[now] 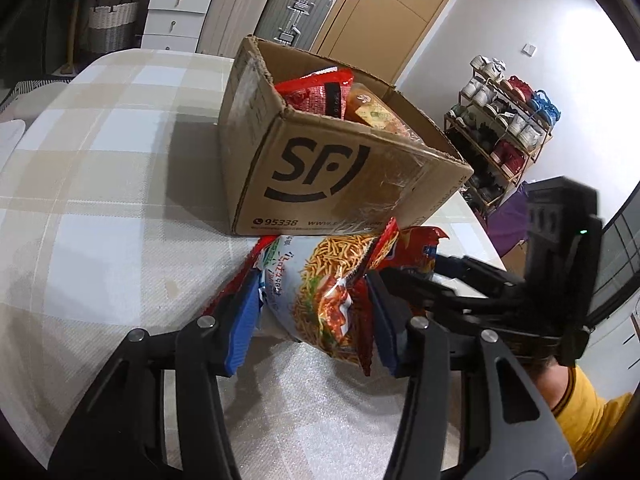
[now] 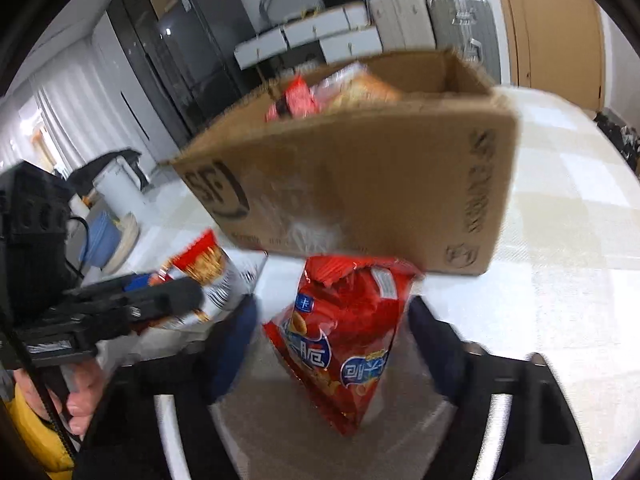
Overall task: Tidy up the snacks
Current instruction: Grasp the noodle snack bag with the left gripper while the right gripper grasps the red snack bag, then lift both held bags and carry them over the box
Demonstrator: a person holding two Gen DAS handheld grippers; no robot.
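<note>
An open cardboard box (image 1: pixel 320 168) marked SF stands on the table and holds several snack bags, a red one (image 1: pixel 316 92) and an orange one (image 1: pixel 372 112) on top. My left gripper (image 1: pixel 312 312) is shut on a pale blue noodle-snack bag (image 1: pixel 320 288) just in front of the box. In the right wrist view, the box (image 2: pixel 360 184) is straight ahead. A red chip bag (image 2: pixel 344 332) lies between the spread fingers (image 2: pixel 232 344) of my right gripper (image 2: pixel 332 344), which is open around it. The noodle bag (image 2: pixel 208 272) and left gripper (image 2: pixel 132 304) show at the left.
The table has a beige checked cloth (image 1: pixel 100 160). Beyond it stand white drawers (image 1: pixel 176 16), suitcases (image 1: pixel 296 12), a wooden door (image 1: pixel 384 12) and a shoe rack (image 1: pixel 500 120). A dark fridge (image 2: pixel 200 64) and a bin (image 2: pixel 116 184) show in the right view.
</note>
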